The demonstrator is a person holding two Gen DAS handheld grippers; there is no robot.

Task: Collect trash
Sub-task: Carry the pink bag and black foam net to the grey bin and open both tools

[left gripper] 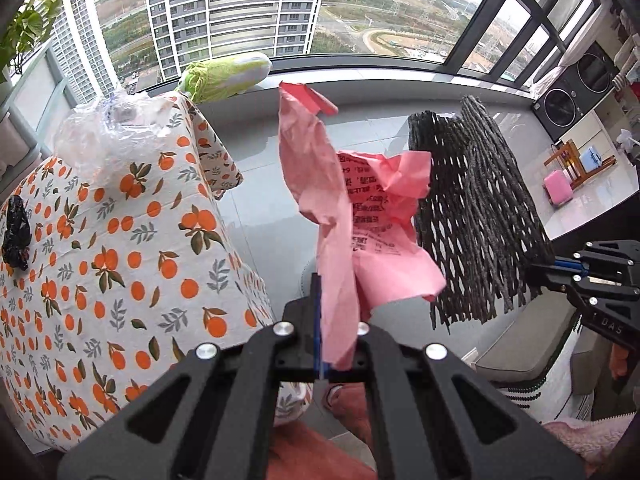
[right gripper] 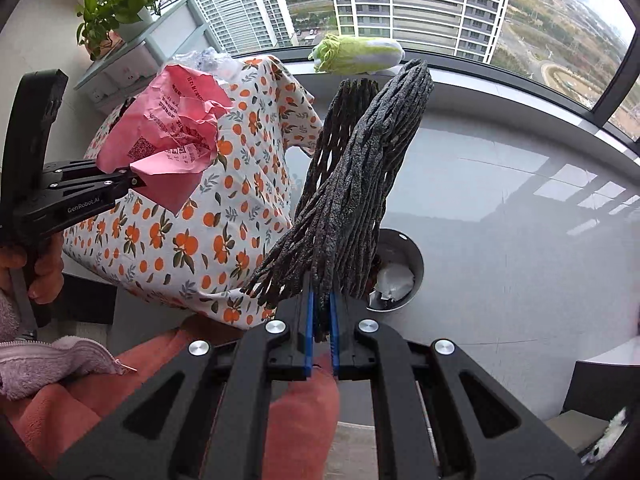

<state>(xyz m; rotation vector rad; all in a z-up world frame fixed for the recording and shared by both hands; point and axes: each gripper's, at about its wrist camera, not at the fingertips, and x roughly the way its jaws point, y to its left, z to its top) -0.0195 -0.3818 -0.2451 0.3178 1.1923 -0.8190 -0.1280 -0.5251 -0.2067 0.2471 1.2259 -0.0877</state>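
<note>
Balcony floor, big windows, towers outside. Left gripper (left gripper: 320,320) jaws clenched on pink paper (left gripper: 352,200); right gripper (right gripper: 322,320) jaws clenched on black foam net (right gripper: 360,168). Metal bin (right gripper: 400,272) on floor just below net. Tip imo: centre each piece over bin before letting go. More trash on table (left gripper: 140,220): plastic wrap (left gripper: 108,136).

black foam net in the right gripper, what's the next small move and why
Probably carry the black foam net down over the metal bin on the floor and release. The right gripper is shut on the net's end, the bin sits just beyond it with white trash already inside, and the left gripper holds the pink paper, likely next.
</note>
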